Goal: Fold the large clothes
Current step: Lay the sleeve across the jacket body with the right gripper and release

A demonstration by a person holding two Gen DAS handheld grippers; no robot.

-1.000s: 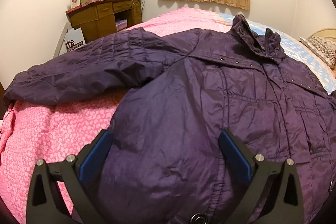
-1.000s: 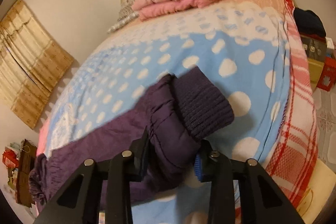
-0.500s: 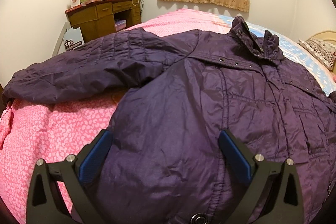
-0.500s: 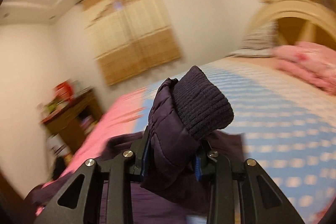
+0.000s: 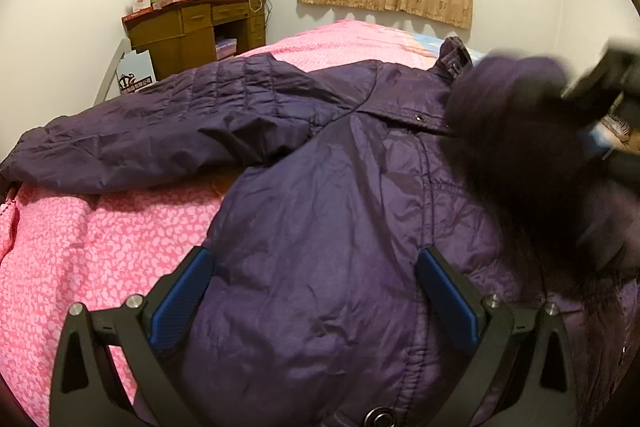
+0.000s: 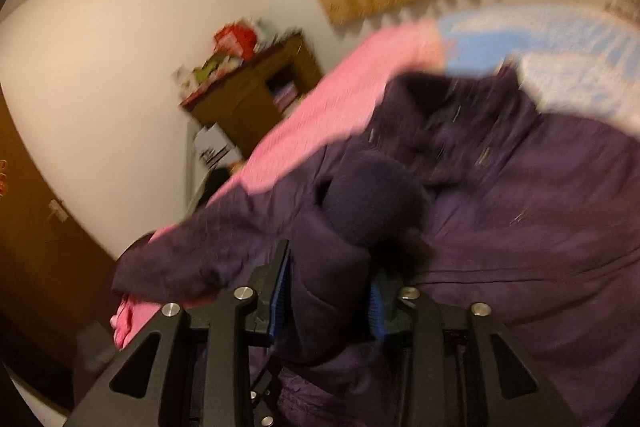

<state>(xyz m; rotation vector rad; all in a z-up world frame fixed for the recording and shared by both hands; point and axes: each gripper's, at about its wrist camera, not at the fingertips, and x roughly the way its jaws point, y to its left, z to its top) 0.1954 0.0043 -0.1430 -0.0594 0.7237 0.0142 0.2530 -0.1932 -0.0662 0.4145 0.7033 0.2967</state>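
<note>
- Purple quilted jacket: spread front-up on the bed, filling the centre and right of the frame.
- Right tool: clamped on the sleeve's knit cuff, above the jacket's chest.
- Left tool: wide apart, empty, over the hem.
- Other sleeve, upper left: outstretched; judged barely begun.

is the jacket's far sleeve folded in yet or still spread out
Spread. The sleeve lies stretched out sideways over the pink blanket, away from the jacket body.
</note>
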